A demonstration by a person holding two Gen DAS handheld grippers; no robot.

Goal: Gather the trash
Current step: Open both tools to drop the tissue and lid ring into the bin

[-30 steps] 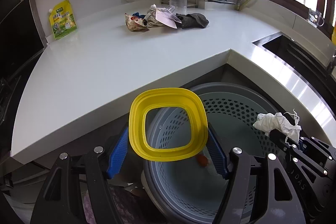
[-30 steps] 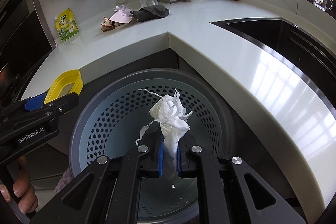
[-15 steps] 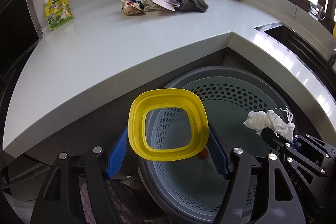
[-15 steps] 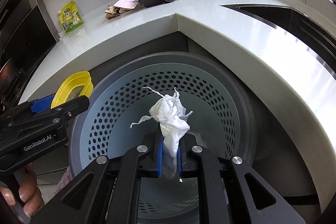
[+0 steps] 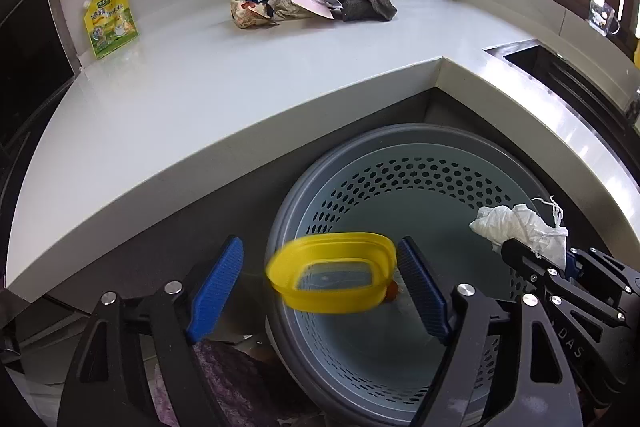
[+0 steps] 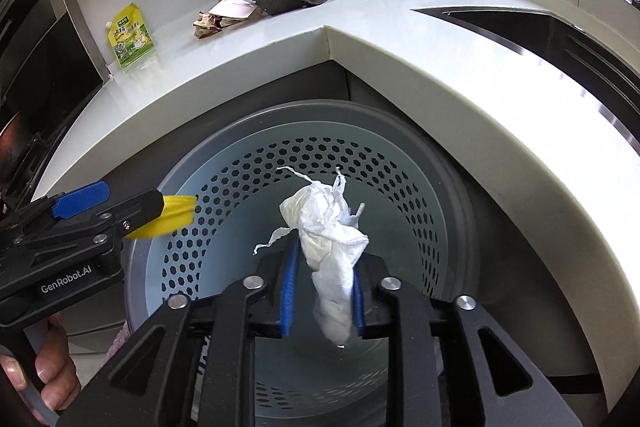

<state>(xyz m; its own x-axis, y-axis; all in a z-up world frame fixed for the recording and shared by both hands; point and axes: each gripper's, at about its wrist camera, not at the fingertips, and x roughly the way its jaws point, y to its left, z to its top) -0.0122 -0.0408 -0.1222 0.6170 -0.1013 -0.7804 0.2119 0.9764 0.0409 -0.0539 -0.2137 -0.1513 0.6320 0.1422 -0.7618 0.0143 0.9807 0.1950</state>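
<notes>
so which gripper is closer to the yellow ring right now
Left. The yellow ring is between the left gripper's just-opened jaws, over the bin; the right gripper is off to its right, around a tissue.

Left wrist view: looks steeply down along its fingers, close above the bin (image 5: 400,195), facing the counter corner (image 5: 440,61).
Right wrist view: same downward slant, more centred over the bin (image 6: 304,163), perhaps a little nearer.
Shared: bin, white counter (image 6: 400,39), back wall, yellow pouch (image 5: 110,21).
Cross-view: each camera sees the other gripper at its edge.
</notes>
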